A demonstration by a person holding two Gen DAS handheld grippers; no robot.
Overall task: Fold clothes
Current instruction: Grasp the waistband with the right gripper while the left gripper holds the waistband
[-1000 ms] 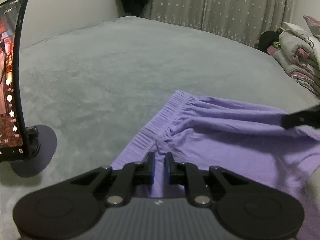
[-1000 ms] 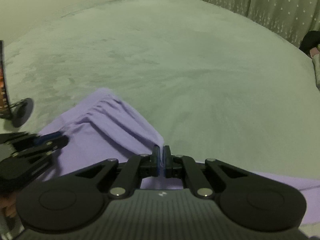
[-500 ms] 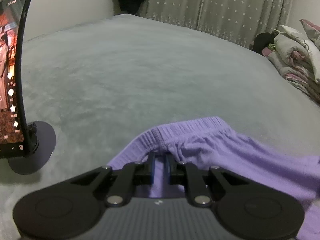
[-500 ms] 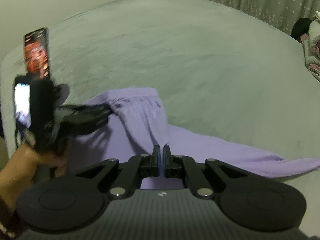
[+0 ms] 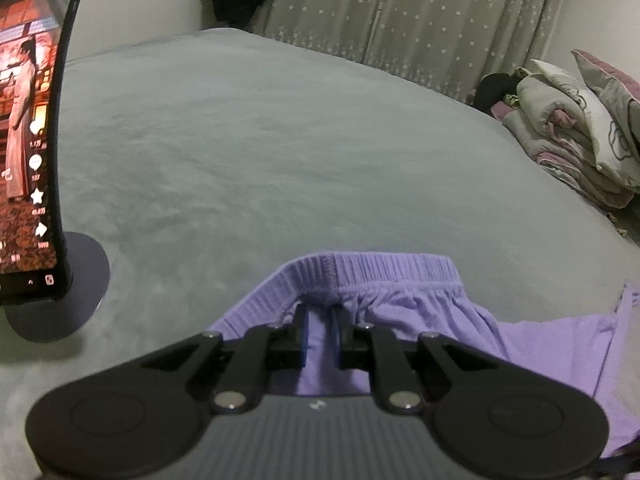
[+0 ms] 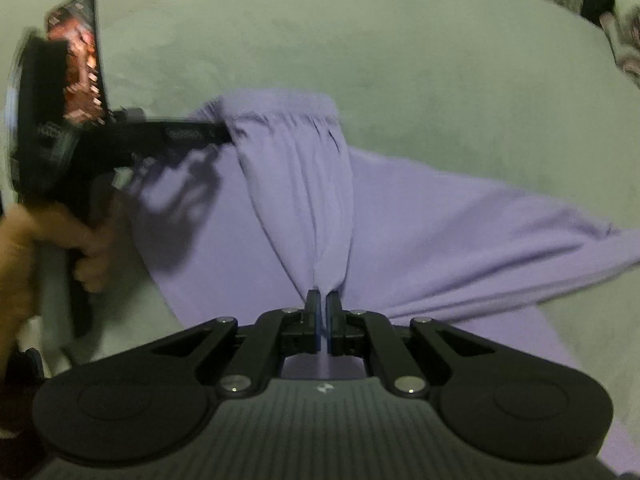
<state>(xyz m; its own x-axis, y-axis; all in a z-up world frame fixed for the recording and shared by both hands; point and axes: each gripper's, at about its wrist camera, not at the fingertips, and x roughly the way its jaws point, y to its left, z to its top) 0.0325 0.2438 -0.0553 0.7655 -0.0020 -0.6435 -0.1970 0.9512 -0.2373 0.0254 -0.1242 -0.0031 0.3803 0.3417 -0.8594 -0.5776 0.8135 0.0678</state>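
Purple shorts point(image 5: 404, 312) lie spread on the grey bed cover point(image 5: 280, 140), near its front edge, with the ribbed elastic waistband point(image 5: 376, 266) on the far side and one leg point(image 6: 500, 236) trailing off to the right in the right wrist view. The cover takes up nearly the whole scene and is otherwise bare around the garment. Behind it hang pale star-printed curtains point(image 5: 420, 12), and a heap of folded bedding point(image 5: 576, 136) sits at the right edge of the bed, well apart from the shorts. To the left, a phone point(image 5: 28, 128) with a lit screen stands upright on a round dark stand point(image 5: 72, 292), just beside the left-hand tool and close to the cloth's left edge.

The left gripper point(image 5: 320, 334) has its jaws narrowed on a bunch of fabric just under the waistband, the cloth gathered into pleats there. A hand point(image 6: 52, 240) grips that tool's handle, blurred in the right wrist view. The right gripper point(image 6: 323, 312) is pinched almost fully together on a fold of the purple cloth, which rises in taut ridges toward the waistband.
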